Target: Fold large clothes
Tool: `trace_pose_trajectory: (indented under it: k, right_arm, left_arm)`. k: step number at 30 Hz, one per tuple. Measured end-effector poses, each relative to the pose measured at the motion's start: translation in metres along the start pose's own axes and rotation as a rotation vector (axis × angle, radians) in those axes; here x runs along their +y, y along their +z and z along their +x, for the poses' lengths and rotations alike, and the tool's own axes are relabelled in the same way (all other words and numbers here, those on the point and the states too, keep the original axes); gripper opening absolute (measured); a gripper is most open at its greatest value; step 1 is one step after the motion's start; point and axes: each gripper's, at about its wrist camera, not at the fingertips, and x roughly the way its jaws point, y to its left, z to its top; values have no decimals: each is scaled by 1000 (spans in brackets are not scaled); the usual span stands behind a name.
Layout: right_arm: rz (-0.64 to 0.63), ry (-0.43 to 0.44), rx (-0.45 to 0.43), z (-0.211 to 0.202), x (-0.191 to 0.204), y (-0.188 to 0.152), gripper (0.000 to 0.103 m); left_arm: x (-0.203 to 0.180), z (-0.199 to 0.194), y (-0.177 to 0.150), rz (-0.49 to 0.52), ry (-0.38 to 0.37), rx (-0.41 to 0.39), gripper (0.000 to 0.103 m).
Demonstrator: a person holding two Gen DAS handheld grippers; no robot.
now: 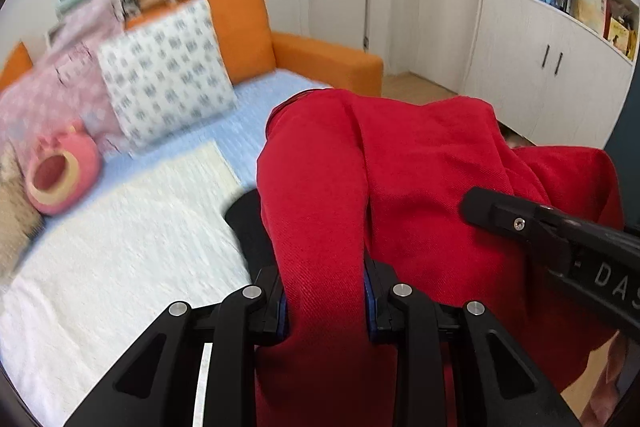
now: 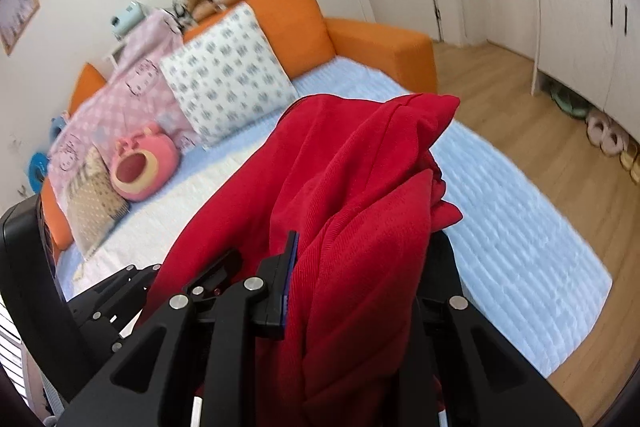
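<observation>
Both my left gripper and right gripper have jaws clamped on the red garment, so I'd spread them apart before lowering it flat on the sofa bed.

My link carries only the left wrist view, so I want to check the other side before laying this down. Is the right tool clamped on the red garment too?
Observer: Yes. In the right wrist view the right tool has a thick bunch of the red garment between its fingers.
Operator: Is any fabric touching the bed?
Observer: Not that I can see; the garment hangs bunched above the white blanket, its top folded into a peak.
Operator: What lies to the right of the bed?
Observer: Bare wooden floor, with slippers under the white cabinets.
</observation>
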Motion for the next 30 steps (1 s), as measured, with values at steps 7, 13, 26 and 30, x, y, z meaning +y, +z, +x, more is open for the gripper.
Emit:
trace_pose_trajectory:
  k: [7, 13, 26, 30]
  right_arm:
    - [49, -41, 62, 30, -52, -50, 19]
    - [97, -10, 71, 44, -83, -80, 24]
    - [77, -165, 52, 0, -108, -82, 81]
    - [42, -152, -4, -27, -95, -65, 81]
  left_arm:
    - [11, 30, -33, -33, -61, 66, 35]
    - [42, 54, -50, -134, -199, 133, 51]
    - [110, 64, -70, -272, -381, 209, 80]
    - [97, 19, -36, -197, -352, 118, 79]
